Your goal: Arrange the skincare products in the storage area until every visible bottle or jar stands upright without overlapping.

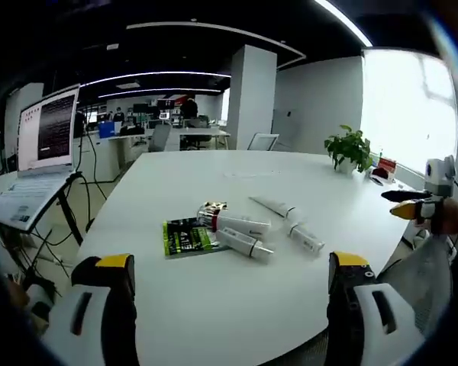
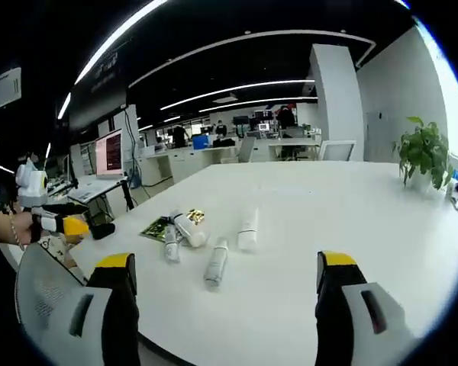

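Several white skincare tubes lie on their sides on the white table (image 1: 214, 305). In the left gripper view one tube (image 1: 238, 224) rests partly on a green packet (image 1: 183, 237), another tube (image 1: 246, 245) lies just in front, and two more (image 1: 304, 239) (image 1: 273, 205) lie to the right. A gold-capped item (image 1: 213, 207) sits behind them. In the right gripper view I see the tubes (image 2: 216, 264) (image 2: 247, 228) (image 2: 188, 227) (image 2: 171, 244) and the packet (image 2: 156, 227). My left gripper (image 1: 229, 286) and right gripper (image 2: 225, 278) are both open and short of the products.
A potted plant (image 1: 349, 149) (image 2: 422, 155) stands at the far side of the table. A laptop on a stand (image 1: 46, 141) is at the left. A mesh chair back (image 2: 42, 301) (image 1: 424, 278) sits at the near table edge. Office desks and a pillar (image 1: 250, 95) lie beyond.
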The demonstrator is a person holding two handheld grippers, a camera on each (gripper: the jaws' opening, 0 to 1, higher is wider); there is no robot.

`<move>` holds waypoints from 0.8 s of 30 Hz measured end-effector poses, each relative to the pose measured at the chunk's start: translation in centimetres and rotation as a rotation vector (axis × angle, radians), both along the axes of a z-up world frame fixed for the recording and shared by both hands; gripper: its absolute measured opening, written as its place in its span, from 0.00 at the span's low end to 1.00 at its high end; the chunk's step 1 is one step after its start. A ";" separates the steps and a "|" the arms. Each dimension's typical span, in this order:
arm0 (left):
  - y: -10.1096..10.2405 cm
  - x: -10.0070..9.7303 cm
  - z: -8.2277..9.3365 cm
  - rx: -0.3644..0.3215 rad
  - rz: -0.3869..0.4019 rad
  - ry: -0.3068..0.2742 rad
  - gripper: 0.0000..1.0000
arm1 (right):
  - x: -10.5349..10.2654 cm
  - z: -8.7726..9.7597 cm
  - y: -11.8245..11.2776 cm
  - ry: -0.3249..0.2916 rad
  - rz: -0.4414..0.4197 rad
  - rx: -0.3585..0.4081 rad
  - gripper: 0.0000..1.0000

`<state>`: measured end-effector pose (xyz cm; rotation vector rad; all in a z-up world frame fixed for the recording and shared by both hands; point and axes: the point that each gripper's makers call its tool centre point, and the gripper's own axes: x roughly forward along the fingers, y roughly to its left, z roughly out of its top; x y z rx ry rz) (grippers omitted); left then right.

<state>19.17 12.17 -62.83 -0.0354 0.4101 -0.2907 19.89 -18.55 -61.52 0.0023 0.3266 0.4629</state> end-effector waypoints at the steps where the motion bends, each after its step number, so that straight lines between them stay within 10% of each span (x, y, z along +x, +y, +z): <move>1: 0.0 0.0 0.0 0.005 0.001 -0.003 0.99 | -0.1 0.0 0.2 -0.001 0.015 -0.003 1.00; 14: 0.0 0.0 0.4 0.028 -0.003 -0.018 0.99 | -0.5 0.1 1.1 0.000 0.054 -0.006 1.00; 24: -2.4 -0.2 0.6 -0.023 -0.147 -0.016 0.99 | -0.3 0.2 0.2 -0.009 0.010 0.000 1.00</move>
